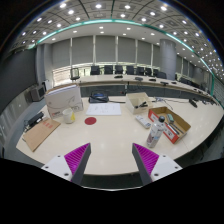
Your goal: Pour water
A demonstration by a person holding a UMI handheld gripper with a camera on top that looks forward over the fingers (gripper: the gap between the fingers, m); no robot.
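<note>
Gaping wide, hand-held gripper (110,160) holds nothing; bottle (156,130) beyond, details indistinct.

The pale worktop (115,135) spreads beyond the claw (111,160), whose fingers stand apart with nothing between them. Ahead and to the right of the claw stands a clear bottle (156,130), beside an open cardboard box (170,122). Ahead to the left lies a small red disc (90,120), and farther left a flat cardboard piece (41,134). Far ahead sits what may be a white box (64,99).
</note>
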